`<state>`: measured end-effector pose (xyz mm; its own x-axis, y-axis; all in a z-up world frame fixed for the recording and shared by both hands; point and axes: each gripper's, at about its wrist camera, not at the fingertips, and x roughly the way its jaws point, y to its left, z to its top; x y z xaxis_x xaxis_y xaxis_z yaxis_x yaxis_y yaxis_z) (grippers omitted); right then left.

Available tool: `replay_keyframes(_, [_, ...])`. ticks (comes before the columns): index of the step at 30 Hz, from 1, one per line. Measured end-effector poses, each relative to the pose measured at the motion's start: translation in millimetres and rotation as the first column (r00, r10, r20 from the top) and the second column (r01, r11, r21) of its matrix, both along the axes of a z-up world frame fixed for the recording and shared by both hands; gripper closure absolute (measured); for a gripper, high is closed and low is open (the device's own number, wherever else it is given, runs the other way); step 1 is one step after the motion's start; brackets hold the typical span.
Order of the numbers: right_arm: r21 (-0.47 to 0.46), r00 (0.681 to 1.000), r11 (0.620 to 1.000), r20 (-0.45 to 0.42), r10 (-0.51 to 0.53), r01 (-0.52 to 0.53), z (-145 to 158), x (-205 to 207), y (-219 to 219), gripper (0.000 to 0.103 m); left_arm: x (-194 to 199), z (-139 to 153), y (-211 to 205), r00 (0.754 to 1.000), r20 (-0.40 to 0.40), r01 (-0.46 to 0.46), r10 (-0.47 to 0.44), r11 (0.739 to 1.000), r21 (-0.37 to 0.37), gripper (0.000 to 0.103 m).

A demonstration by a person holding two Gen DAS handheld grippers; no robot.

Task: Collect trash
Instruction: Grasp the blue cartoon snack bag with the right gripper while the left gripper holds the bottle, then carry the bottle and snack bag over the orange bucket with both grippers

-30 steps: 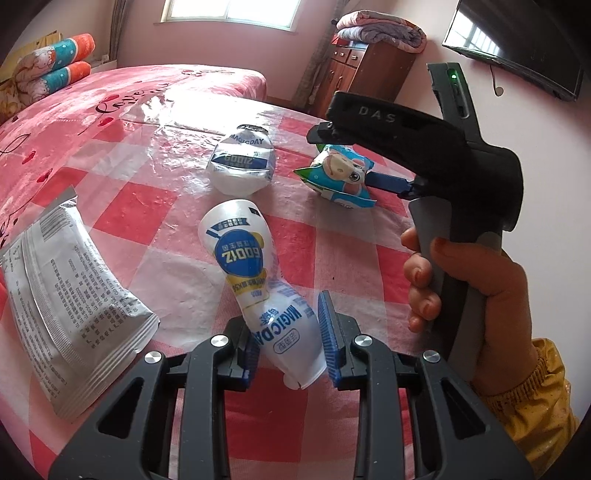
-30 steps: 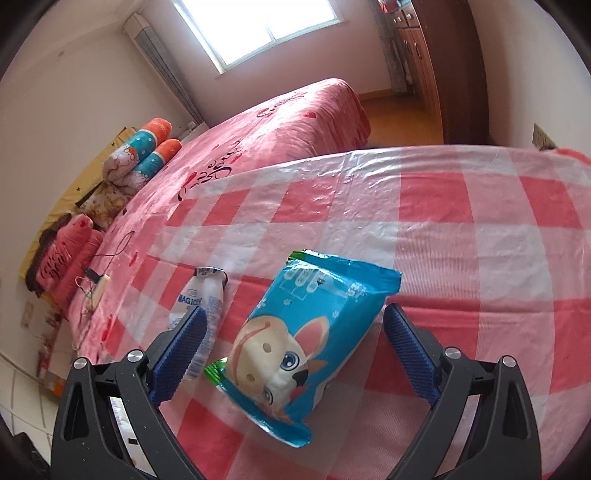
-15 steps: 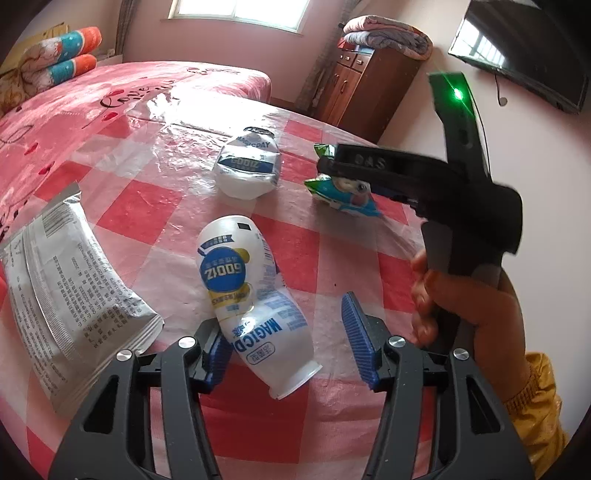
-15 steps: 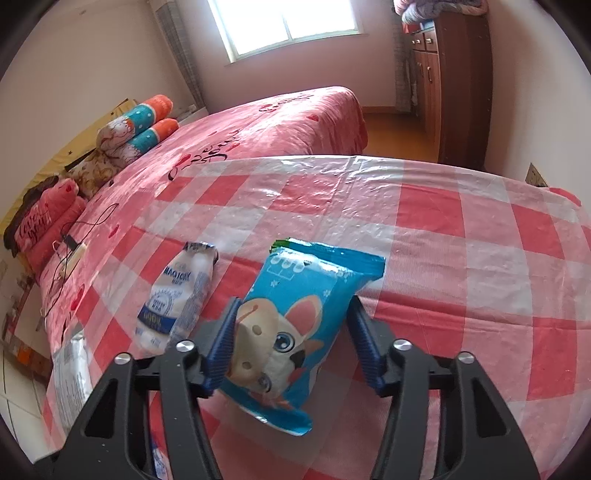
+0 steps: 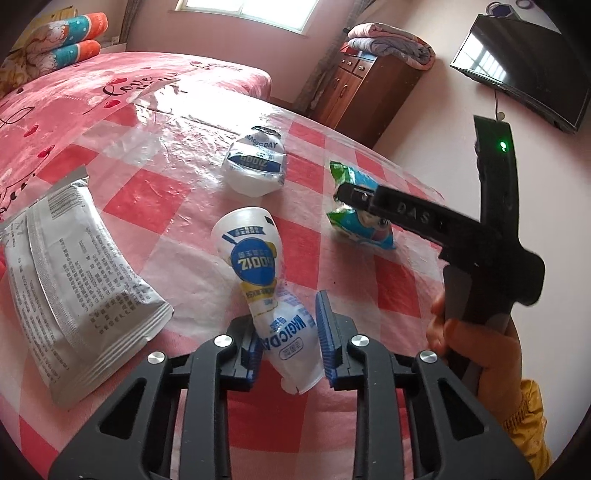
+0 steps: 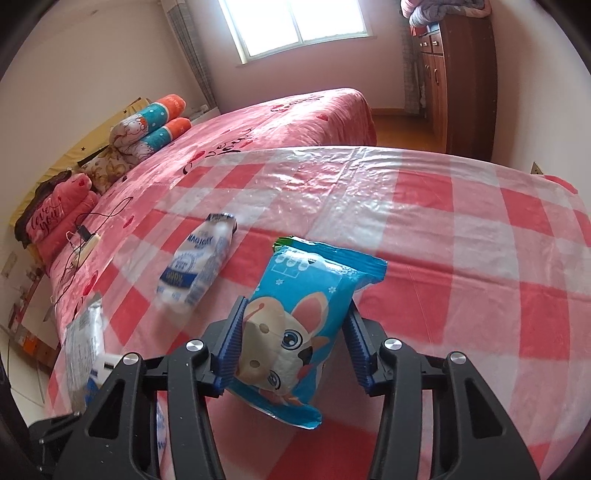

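Bottle point(image 5: 280, 325) label reads "MAGICDAY".

Daylit pink-walled bedroom: window point(image 6: 301, 27), bed point(image 6: 280, 122), wooden cabinet point(image 6: 463, 77).

From the right wrist the crushed white bottle point(image 6: 197, 267) and the silver pouch point(image 6: 83, 345) are smeared by blur, their print unreadable, and the pouch's lower end is hidden behind the right gripper point(image 6: 291, 349). From the left wrist the blue snack bag point(image 5: 360, 218) is partly covered by that gripper's dark body, so its picture shows only in pieces, and the silver pouch's fine print is too small to read. The person's hand point(image 5: 476, 350) is half hidden by the handle, the yellow sleeve point(image 5: 532, 417) is cut off at the edge.
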<state>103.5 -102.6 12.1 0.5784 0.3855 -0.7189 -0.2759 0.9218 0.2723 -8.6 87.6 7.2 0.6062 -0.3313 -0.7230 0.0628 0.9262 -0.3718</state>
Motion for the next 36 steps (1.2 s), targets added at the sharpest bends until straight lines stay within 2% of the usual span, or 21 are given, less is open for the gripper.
replay_keyframes(8, [0.032,1.0,1.0,-0.012,-0.001,0.001,-0.2,-30.5,-13.3,0.054,-15.3,4.8,-1.1,1.0,0.015,0.02,-0.02,1.0,0.006,0.077])
replay_keyframes(17, [0.122,0.999,0.992,-0.036,-0.006,0.01,1.7,-70.8,-30.6,0.054,-35.1,4.9,-3.1,0.999,0.008,0.042,-0.042,0.999,0.024,0.077])
replay_keyframes(36, [0.13,1.0,0.991,-0.018,0.009,-0.007,10.3,-145.7,-23.2,0.054,-85.7,14.4,9.1,0.998,0.012,0.057,-0.058,0.996,0.074,0.077])
